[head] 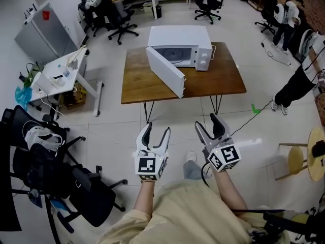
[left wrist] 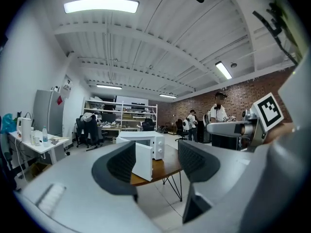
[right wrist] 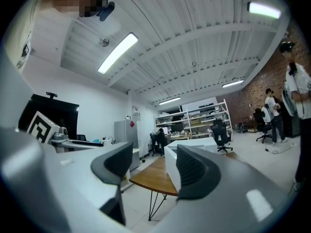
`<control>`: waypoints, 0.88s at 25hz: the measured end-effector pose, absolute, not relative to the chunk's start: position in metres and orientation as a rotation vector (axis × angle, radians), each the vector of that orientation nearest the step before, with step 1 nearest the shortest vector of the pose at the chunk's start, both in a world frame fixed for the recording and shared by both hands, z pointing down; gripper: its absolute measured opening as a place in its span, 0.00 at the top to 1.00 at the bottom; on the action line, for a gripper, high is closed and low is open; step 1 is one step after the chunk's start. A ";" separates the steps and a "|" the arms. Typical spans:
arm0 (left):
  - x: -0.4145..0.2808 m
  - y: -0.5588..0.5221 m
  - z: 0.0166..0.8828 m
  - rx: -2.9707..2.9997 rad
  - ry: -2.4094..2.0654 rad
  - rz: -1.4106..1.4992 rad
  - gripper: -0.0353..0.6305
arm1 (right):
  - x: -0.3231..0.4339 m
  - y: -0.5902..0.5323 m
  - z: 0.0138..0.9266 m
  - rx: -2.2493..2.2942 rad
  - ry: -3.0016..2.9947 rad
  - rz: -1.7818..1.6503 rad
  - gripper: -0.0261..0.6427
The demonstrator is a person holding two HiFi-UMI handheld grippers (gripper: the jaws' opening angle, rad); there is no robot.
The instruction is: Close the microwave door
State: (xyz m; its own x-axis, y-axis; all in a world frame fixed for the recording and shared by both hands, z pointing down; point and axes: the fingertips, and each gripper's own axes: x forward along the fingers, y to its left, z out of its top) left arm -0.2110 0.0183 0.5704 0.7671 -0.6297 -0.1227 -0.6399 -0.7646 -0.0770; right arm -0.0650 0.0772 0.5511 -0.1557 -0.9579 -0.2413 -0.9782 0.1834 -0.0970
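Observation:
A white microwave (head: 182, 44) stands at the back of a wooden table (head: 223, 80), its door (head: 165, 70) swung wide open toward the front left. Both grippers hang over the floor in front of the table, well short of it. My left gripper (head: 156, 134) is open with nothing between its fingers. My right gripper (head: 212, 124) is open and empty too. In the left gripper view the microwave (left wrist: 154, 145) and its door (left wrist: 143, 160) show between the jaws, far off. In the right gripper view the microwave (right wrist: 194, 147) shows beyond the jaws, on the table (right wrist: 150, 174).
Black office chairs (head: 45, 177) crowd the near left, and a white desk (head: 61, 75) stands left of the table. A round stool (head: 304, 159) is at the right. A person (head: 299, 80) stands at the far right. More chairs (head: 109, 14) line the back.

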 end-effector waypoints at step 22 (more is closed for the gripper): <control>0.042 -0.175 0.518 -2.814 1.072 -0.005 0.53 | 0.196 -0.119 0.511 -1.796 2.181 -0.010 0.56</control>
State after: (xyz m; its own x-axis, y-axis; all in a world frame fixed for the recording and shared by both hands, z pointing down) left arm 0.0423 -0.1748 0.5182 0.7477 -0.6626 -0.0429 -0.6622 -0.7393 -0.1223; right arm 0.1964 -0.1191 0.5111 -0.1620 -0.9581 -0.2360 -0.9560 0.2117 -0.2030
